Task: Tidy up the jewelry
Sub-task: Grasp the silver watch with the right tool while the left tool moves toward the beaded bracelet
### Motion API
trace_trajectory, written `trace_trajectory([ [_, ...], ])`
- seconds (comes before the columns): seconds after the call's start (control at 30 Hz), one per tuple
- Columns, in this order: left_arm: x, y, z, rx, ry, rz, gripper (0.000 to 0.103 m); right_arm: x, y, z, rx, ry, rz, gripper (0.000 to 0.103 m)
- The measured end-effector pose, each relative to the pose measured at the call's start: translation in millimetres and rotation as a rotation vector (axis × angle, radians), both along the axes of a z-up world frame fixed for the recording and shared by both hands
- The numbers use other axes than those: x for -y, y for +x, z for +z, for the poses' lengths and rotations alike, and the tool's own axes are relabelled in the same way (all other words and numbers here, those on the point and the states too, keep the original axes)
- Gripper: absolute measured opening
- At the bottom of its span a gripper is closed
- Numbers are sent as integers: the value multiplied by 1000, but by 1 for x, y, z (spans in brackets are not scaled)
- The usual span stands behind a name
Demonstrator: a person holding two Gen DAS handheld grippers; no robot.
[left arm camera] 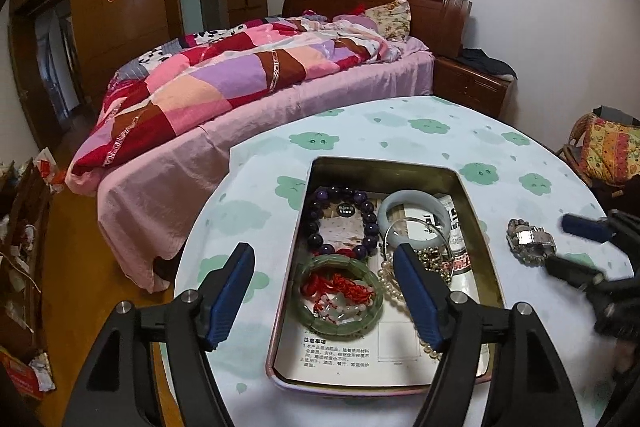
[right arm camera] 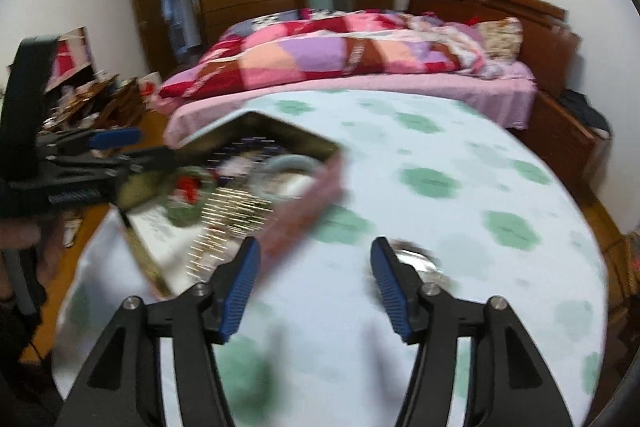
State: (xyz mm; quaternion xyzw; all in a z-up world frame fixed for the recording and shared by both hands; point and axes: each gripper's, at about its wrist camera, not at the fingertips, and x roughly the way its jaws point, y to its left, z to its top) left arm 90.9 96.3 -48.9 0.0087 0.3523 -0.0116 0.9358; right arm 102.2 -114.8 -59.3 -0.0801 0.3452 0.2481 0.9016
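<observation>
Open rectangular metal tin [left arm camera: 476, 211] of bracelets on cloud-print table [left arm camera: 432, 131]; silver beaded bracelet [left arm camera: 530, 241] beside. Left tongs [left arm camera: 324, 291] wide over tin; right tongs [right arm camera: 316, 285] wide, empty.

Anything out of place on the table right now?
Yes. One silvery beaded bracelet lies on the tablecloth, outside the tin that holds the other jewelry. The right gripper is open beside it; the left gripper is open above the tin.

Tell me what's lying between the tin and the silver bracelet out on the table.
Nothing: only bare tablecloth separates the tin from the silver bracelet, clearest in the left wrist view.
</observation>
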Motion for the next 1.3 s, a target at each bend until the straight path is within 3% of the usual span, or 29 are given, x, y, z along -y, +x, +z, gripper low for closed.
trace_trajectory([
  [0.3,23,-7,1,8,6,-25,72,75,23,-17,-59,-6,-165,63],
  [0.77,42,-11,-2,-9,-6,-93,72,33,39,-33,-68,-121,-33,61],
  [1.0,46,-11,-1,-7,-17,-94,72,29,44,-42,-112,-150,-2,40],
  [1.13,51,-11,0,-5,-25,-100,72,29,42,-40,-106,-156,6,21],
  [1.3,55,-11,0,-6,-35,-106,72,32,37,-34,-85,-104,-1,17],
])
